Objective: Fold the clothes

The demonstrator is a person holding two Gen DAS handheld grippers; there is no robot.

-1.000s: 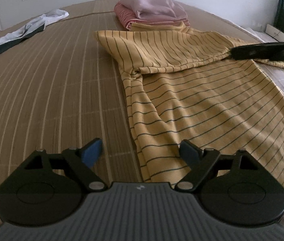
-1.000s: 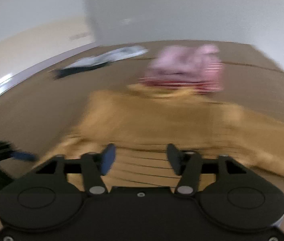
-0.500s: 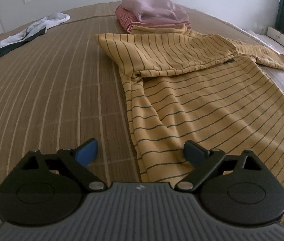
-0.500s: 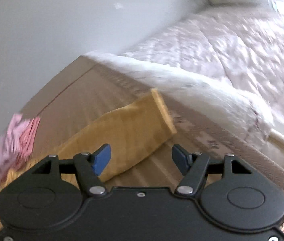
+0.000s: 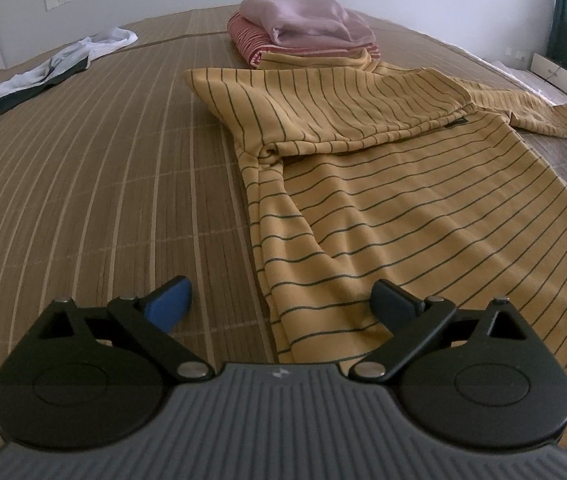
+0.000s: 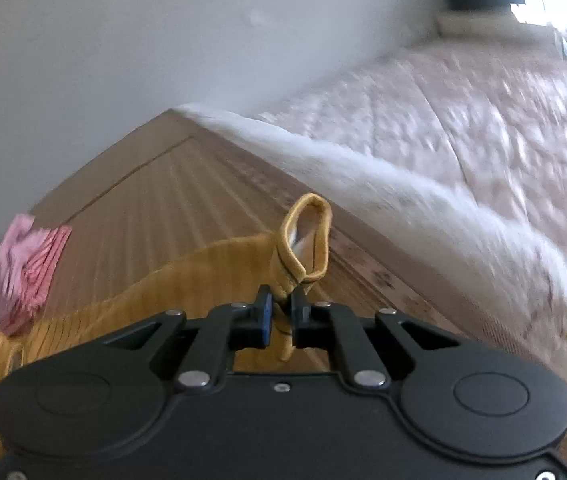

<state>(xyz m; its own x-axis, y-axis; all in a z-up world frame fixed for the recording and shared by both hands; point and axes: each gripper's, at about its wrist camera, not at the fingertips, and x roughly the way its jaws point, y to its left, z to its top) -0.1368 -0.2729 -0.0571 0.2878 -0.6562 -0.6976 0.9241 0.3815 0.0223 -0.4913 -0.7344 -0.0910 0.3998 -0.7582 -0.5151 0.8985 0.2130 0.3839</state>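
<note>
Mustard shirt [image 5: 423, 216] cuff pinched: right gripper [image 6: 281, 314] | folded pile [image 5: 303, 32] touching collar

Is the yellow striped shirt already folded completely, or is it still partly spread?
Partly spread. On the yellow striped shirt one sleeve lies folded across the chest, the body lies flat on the mat, and the right gripper pinches the other cuff.

No readable words or numbers for you here, only a small pale emblem on the grey housing [image 5: 279, 373] just behind your left gripper's [image 5: 283, 300] wide-spread jaws, too small to make out as letters
</note>
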